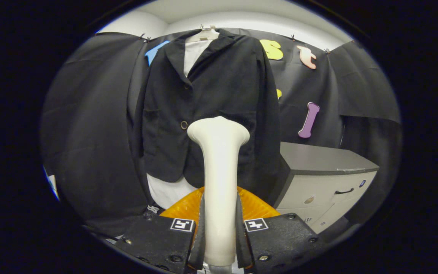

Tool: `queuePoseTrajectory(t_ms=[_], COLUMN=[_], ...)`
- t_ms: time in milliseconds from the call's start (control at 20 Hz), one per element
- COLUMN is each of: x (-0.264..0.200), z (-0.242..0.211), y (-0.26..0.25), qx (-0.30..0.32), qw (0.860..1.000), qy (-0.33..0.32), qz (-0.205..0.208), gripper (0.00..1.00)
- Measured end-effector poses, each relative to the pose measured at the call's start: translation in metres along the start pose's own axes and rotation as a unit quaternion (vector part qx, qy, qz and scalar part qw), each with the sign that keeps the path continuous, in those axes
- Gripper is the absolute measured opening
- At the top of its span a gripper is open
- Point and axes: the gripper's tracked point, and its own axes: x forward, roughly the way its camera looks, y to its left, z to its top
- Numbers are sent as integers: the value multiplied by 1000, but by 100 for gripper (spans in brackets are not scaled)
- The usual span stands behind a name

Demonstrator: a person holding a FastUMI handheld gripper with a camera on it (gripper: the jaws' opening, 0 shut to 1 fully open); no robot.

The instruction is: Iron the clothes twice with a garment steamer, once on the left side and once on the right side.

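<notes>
1. Writing: none can be read on the steamer or the jacket.
2. Garment steamer (219,171), cream with a flared head, stands upright, clamped between both fingers of the gripper (219,243).
3. Black jacket (207,102) hangs on a hanger (203,34) over a white shirt (194,53), just beyond the steamer head.
4. Grey drawer cabinet (325,179) stands beside the jacket.

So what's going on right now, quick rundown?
Gripper shut on steamer. Steamer head up against black jacket on hanger. Nothing in the way.

black cloth wall (89,125), grey drawer cabinet (325,179)
</notes>
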Motion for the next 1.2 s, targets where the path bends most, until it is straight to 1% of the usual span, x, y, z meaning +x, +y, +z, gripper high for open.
queuePoseTrajectory(t_ms=[450, 600, 650, 750, 850, 1000, 1100, 1200], x=[5, 2, 0, -7, -20, -32, -40, -48], z=[-68, -83, -80, -61, -32, 35, 86, 132], y=[6, 8, 10, 20, 29, 43, 54, 70], qx=[-6, -7, -7, -19, -25, -22, -13, -11], qw=[996, 994, 994, 996, 998, 998, 994, 986], qy=[86, 112, 111, 89, 52, -25, -91, -154], qz=[7, 7, 10, 19, 33, 45, 53, 66], gripper=[35, 35, 35, 35, 35, 35, 35, 35])
